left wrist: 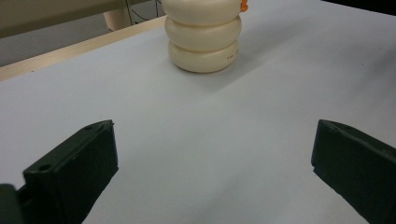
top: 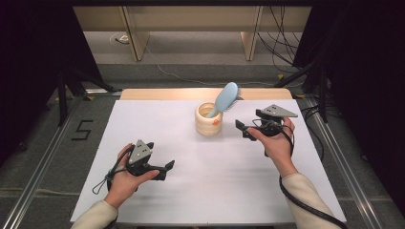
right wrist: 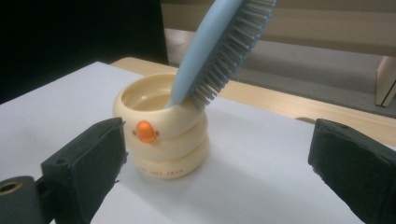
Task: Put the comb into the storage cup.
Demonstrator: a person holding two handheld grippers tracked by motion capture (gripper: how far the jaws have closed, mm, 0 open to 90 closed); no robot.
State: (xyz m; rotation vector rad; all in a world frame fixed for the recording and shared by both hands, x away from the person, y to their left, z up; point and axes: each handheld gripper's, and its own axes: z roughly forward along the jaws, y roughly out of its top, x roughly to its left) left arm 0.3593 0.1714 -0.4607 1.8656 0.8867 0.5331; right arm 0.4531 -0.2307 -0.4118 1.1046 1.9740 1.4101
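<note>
A cream ribbed cup (top: 208,120) with an orange dot stands on the white table sheet (top: 157,129), toward the back centre. A light blue hairbrush (top: 224,98) leans in it, handle down, head tilted up to the right. The right gripper view has the cup (right wrist: 164,135) and the brush (right wrist: 219,51) close ahead, bristles facing right. My right gripper (top: 244,129) is open just right of the cup, holding nothing. My left gripper (top: 165,170) is open low over the sheet at front left, pointing toward the cup (left wrist: 204,39).
Past the sheet runs the table's wooden back edge (top: 157,94). Behind it, wooden furniture legs (top: 136,36) and loose cables (top: 282,43) lie on the floor. A dark stand (top: 62,90) is at the left, and a "5" mark (top: 82,130) is on the floor.
</note>
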